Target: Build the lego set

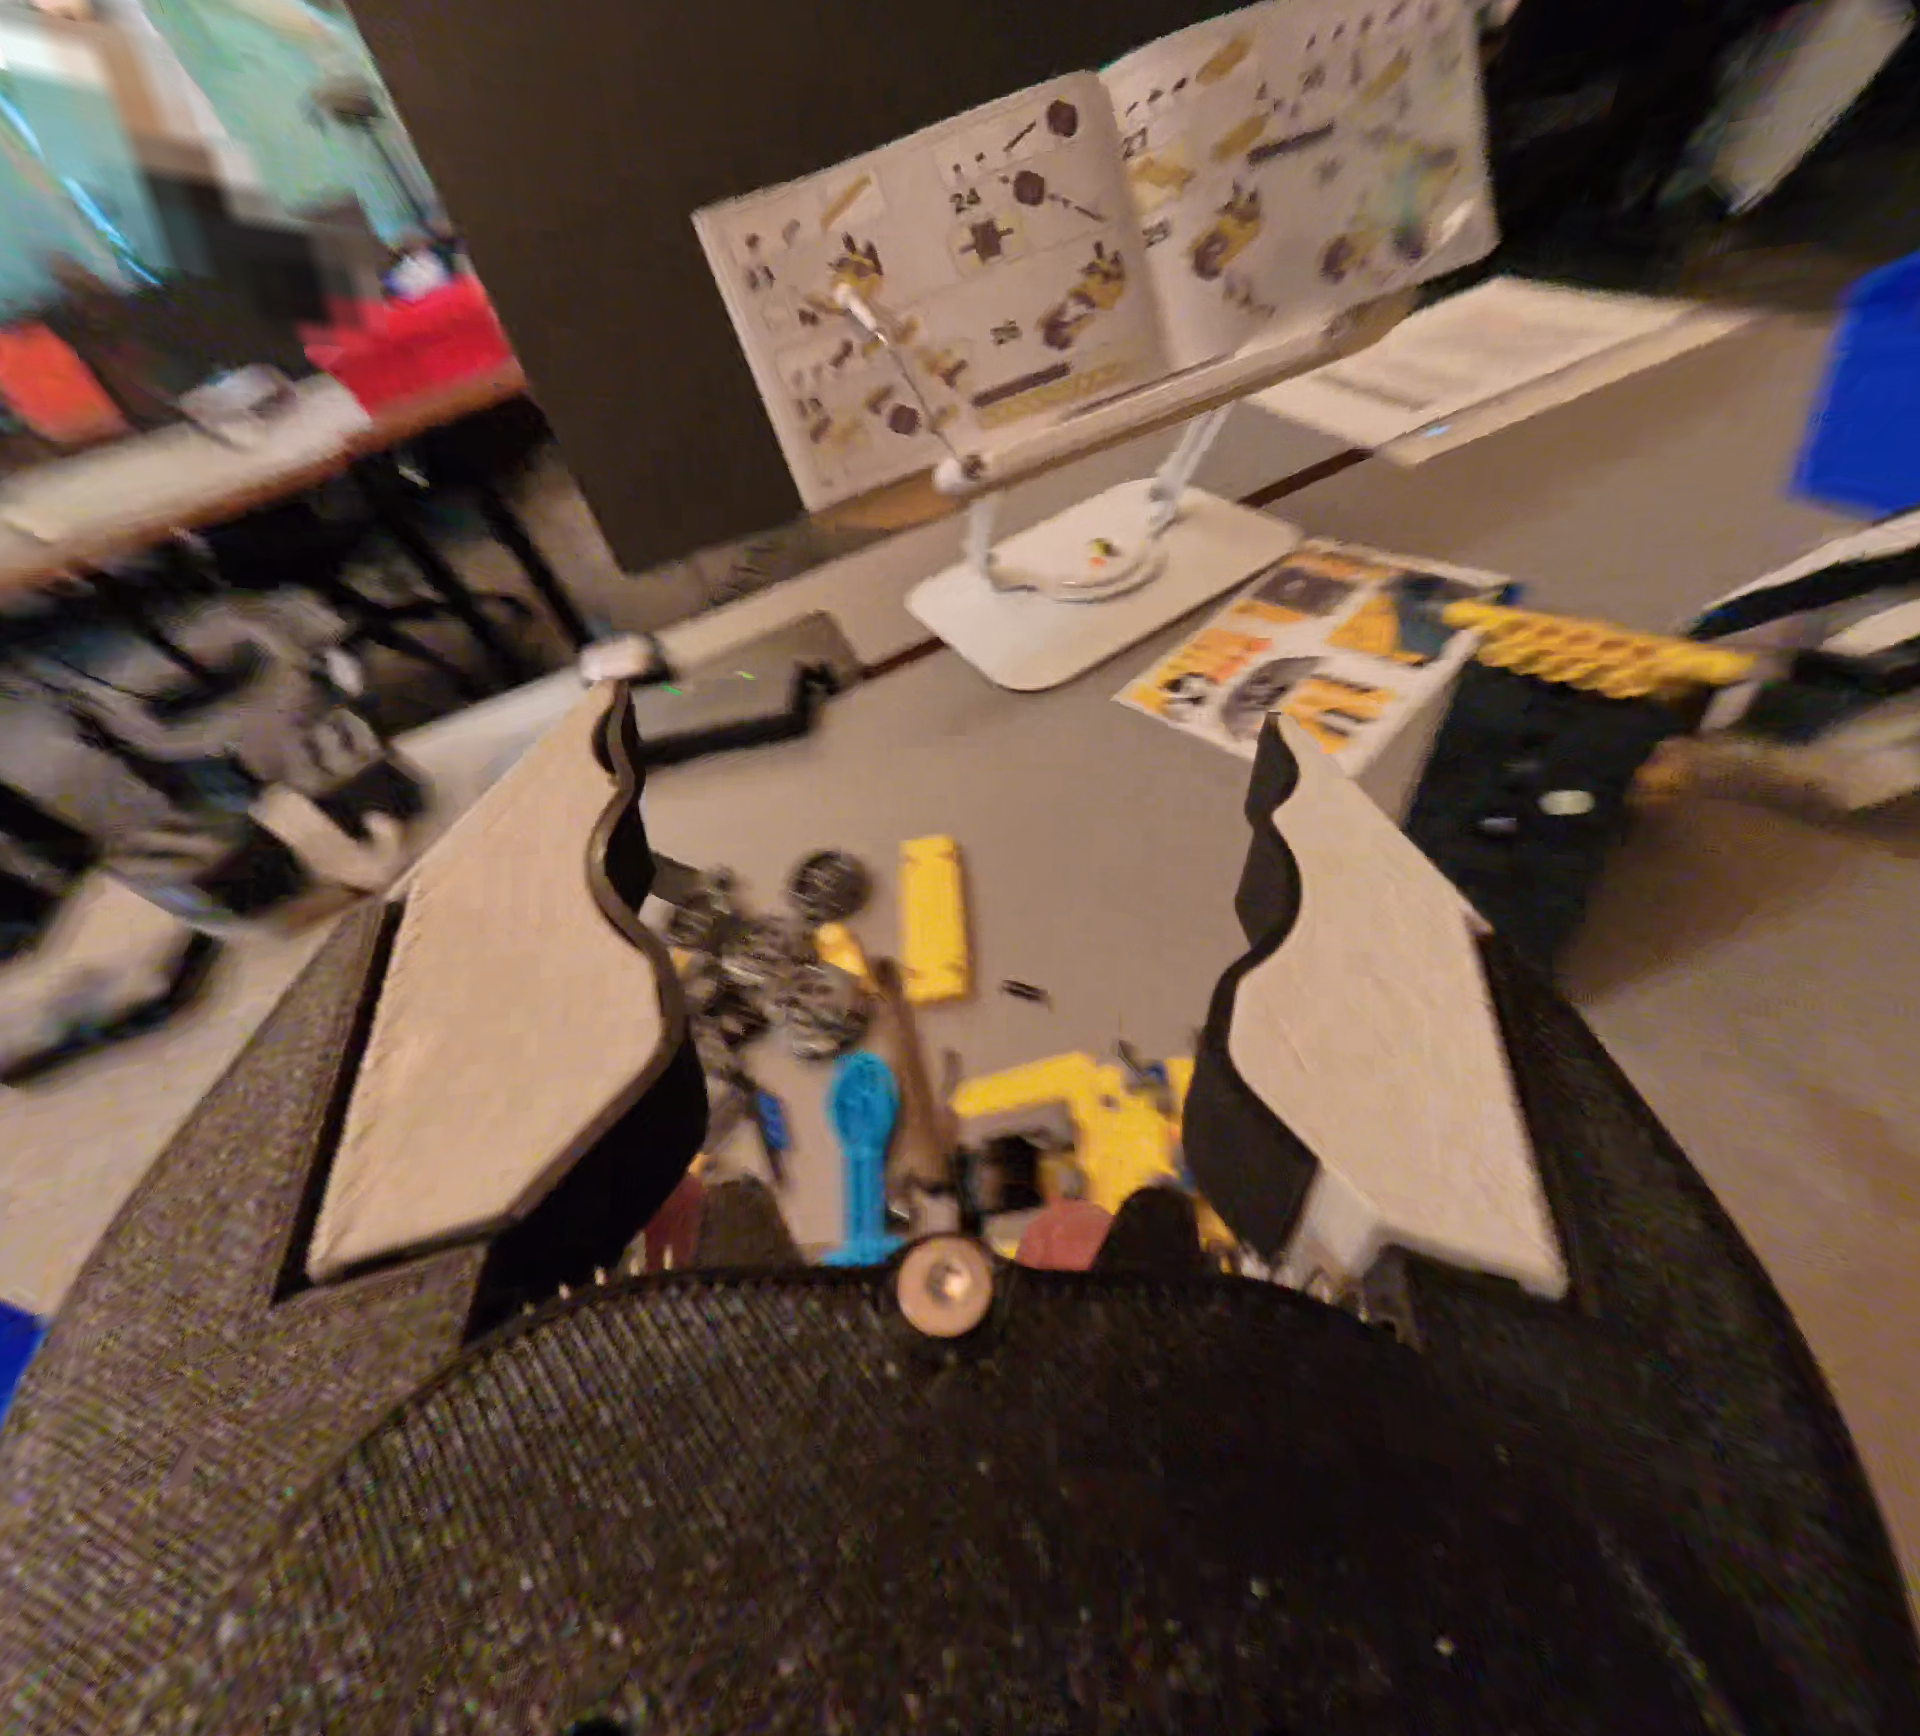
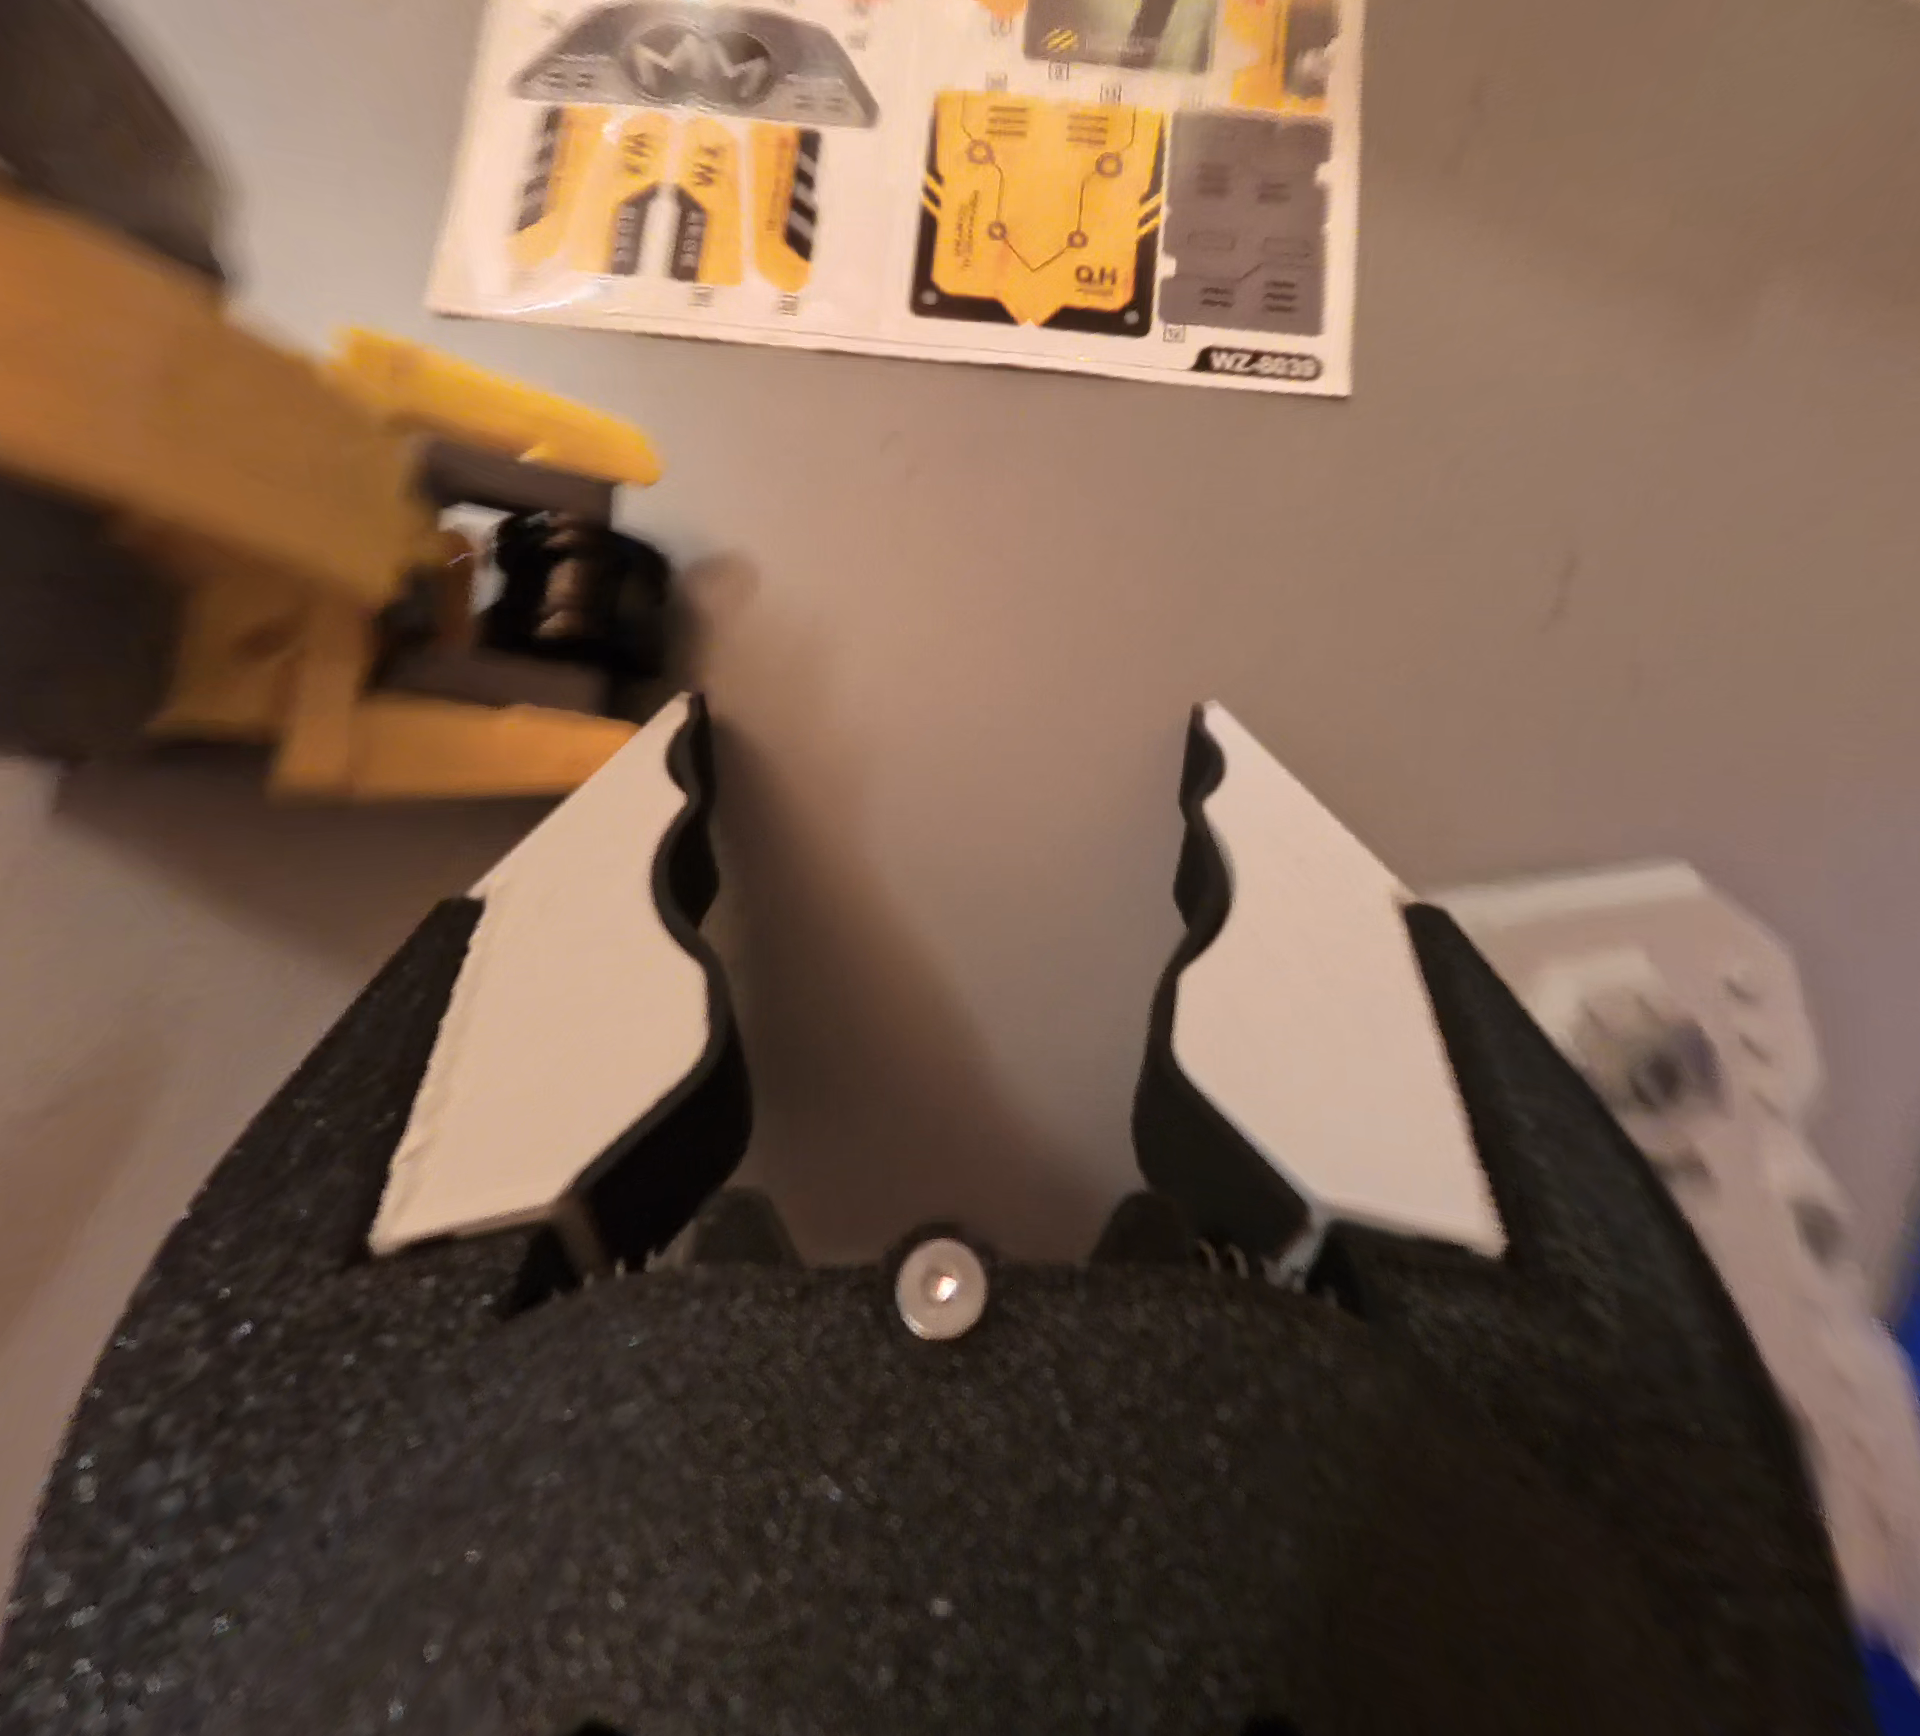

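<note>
My left gripper point(image 1: 945, 715) is open and empty. It hovers over a pile of loose building parts on the grey table point(image 1: 1091, 813). The pile holds a yellow beam point(image 1: 935, 917), black wheels point(image 1: 826, 881), a blue tool point(image 1: 862, 1136) and a part-built yellow piece point(image 1: 1101, 1125). My right gripper point(image 2: 945, 707) is open and empty, pointing down at the bare table point(image 2: 1039, 543). A yellow-and-black model point(image 2: 312, 543) lies just left of its left finger. It also shows in the left wrist view point(image 1: 1538, 751). A sticker sheet point(image 2: 904, 97) lies ahead.
An open instruction booklet point(image 1: 1091, 252) rests on a white stand point(image 1: 1091, 606) at the back, with the sticker sheet point(image 1: 1299, 658) beside it. A black device point(image 1: 727, 699) lies at the left table edge. A white tray of small parts point(image 2: 1621, 1011) sits to the right. A blue box point(image 1: 1870, 387) stands far right.
</note>
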Demonstrator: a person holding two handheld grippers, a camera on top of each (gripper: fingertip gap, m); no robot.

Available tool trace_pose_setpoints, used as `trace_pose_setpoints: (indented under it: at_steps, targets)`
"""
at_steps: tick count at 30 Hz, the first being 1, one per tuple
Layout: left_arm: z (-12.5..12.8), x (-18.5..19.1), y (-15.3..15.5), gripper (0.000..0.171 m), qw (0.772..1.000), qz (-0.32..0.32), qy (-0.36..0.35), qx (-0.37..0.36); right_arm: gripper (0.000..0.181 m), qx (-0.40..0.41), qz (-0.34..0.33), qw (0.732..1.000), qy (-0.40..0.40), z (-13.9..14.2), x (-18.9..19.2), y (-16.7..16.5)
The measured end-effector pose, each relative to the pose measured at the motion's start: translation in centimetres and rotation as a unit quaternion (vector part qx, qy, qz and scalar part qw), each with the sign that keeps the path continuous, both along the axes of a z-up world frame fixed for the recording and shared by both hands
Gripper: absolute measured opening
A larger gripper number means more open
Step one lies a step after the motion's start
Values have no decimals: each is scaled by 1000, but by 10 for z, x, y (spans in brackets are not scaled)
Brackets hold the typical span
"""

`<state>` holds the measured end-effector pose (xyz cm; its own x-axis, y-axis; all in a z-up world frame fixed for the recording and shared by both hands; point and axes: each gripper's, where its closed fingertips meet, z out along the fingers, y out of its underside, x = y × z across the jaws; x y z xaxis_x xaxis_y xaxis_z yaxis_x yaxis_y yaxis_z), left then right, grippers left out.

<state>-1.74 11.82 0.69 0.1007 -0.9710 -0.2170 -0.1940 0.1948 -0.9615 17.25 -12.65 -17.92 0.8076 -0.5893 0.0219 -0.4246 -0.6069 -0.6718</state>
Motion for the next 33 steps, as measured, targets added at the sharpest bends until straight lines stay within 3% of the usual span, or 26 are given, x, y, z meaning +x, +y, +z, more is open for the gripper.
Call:
trace_pose_setpoints:
  at_steps: [2,5,7,10,15,16,18,21,24,27,30,33]
  targets:
    - [-6,-15,-2,125,997,-22,-1,-72,90,9,9,999,-36,16,-15,-8]
    - [-24,-27,-9,124,994,-51,26,-89,95,29,20,997,-65,27,-38,-14]
    - [-33,-24,-11,127,992,-36,19,-121,102,19,26,998,-60,24,-54,-20]
    - [-49,-14,-30,130,981,-64,33,-177,103,39,36,997,-57,28,-74,-29]
    - [-53,0,-63,126,976,-146,26,-160,102,155,89,983,-52,56,-97,-25]
    - [-48,4,-68,113,973,-159,11,-164,100,179,90,978,-59,65,-94,-24]
    - [-37,15,-73,102,969,-178,-3,-172,89,248,111,960,-71,92,-92,-18]
    - [-18,37,-66,96,969,-186,-11,-163,81,372,145,911,-108,153,-84,-5]
    - [1,54,-60,75,967,-209,-31,-139,59,433,202,867,-144,189,-82,10]
    - [-6,56,-56,57,964,-236,-32,-120,38,458,213,848,-158,188,-73,17]
    - [-31,39,-54,55,956,-274,-4,-106,37,505,229,826,-98,179,-88,11]
    - [-57,19,-58,93,933,-342,55,-94,37,503,202,835,-96,169,-83,1]
